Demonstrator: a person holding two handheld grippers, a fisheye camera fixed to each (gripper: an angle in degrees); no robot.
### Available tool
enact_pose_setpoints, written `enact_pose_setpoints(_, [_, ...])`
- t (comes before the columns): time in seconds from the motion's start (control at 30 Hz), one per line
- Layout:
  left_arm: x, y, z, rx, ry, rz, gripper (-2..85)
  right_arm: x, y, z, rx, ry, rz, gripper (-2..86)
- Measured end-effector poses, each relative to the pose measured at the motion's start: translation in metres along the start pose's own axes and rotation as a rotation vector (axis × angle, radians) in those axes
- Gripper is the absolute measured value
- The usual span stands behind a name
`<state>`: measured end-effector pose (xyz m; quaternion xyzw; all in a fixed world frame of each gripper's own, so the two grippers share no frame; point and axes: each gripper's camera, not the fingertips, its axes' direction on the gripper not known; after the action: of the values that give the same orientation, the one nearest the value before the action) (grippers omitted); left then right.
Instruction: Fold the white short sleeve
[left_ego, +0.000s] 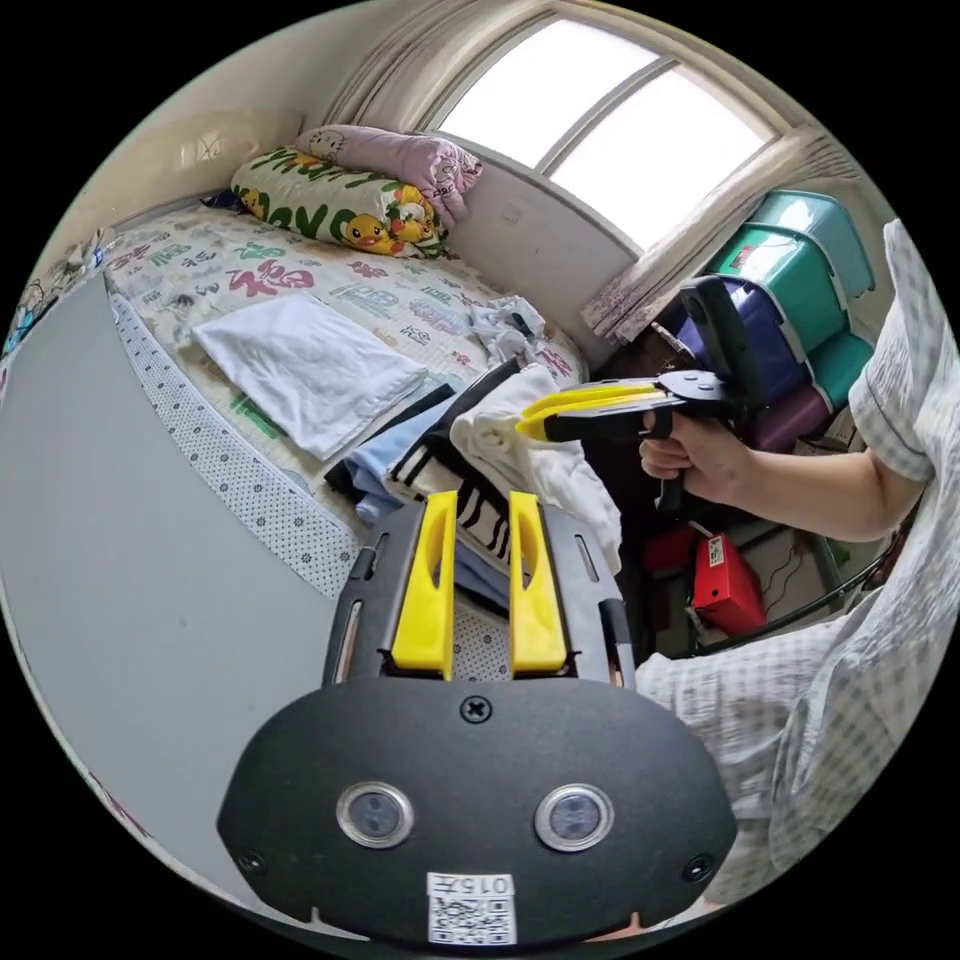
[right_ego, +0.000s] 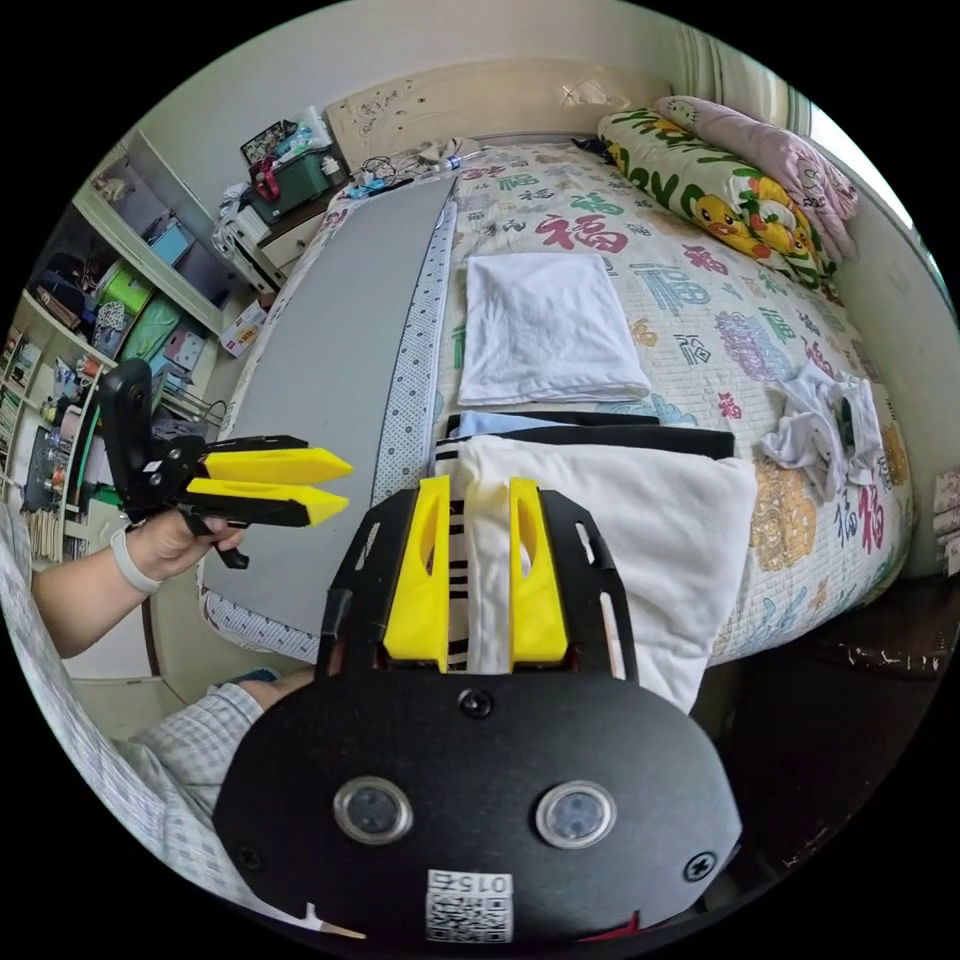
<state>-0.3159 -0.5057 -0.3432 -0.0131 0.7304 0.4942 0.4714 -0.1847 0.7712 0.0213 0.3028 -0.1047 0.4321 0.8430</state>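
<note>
Left gripper view: left gripper (left_ego: 480, 500) jaws narrow gap, nothing btwn, hovering over pile at bed (left_ego: 250, 500) edge. Right gripper (left_ego: 535, 420) at white tee (left_ego: 520, 450), jaws near closed; can't tell if gripping.

Right gripper view: right gripper (right_ego: 477, 490) jaws part open astride tee (right_ego: 620, 520) fold, no firm pinch seen. Tee atop striped garment (right_ego: 455, 590), near bed (right_ego: 800, 400) edge. Folded white cloth (right_ego: 545, 325) beyond. Left gripper (right_ego: 335, 490) off to side, narrow, empty.

Tee likely light, soft, floppy; best taken at hem/shoulder corners, both grippers.
</note>
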Motion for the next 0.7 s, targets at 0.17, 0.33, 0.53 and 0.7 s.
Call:
enact_pose_setpoints(0.17, [-0.048,-0.008,0.008,-0.015,0.04,-0.02,10.7,0.015,0.013,0.003,0.001,-0.061,0.042,8.7])
enact_pose_setpoints(0.33, [-0.09,-0.019,0.008,-0.009,-0.018,-0.034,9.9,0.069,0.01,-0.063,0.026,-0.124,0.353,2.8])
enact_pose_setpoints(0.53, [-0.125,-0.027,0.023,0.02,-0.04,-0.06,9.2,0.116,-0.002,-0.234,0.737,-0.377,0.63,-0.1])
enact_pose_setpoints(0.7, [-0.137,-0.038,0.042,0.038,-0.023,-0.075,8.8,0.125,-0.005,-0.297,1.049,-0.43,0.543,-0.4])
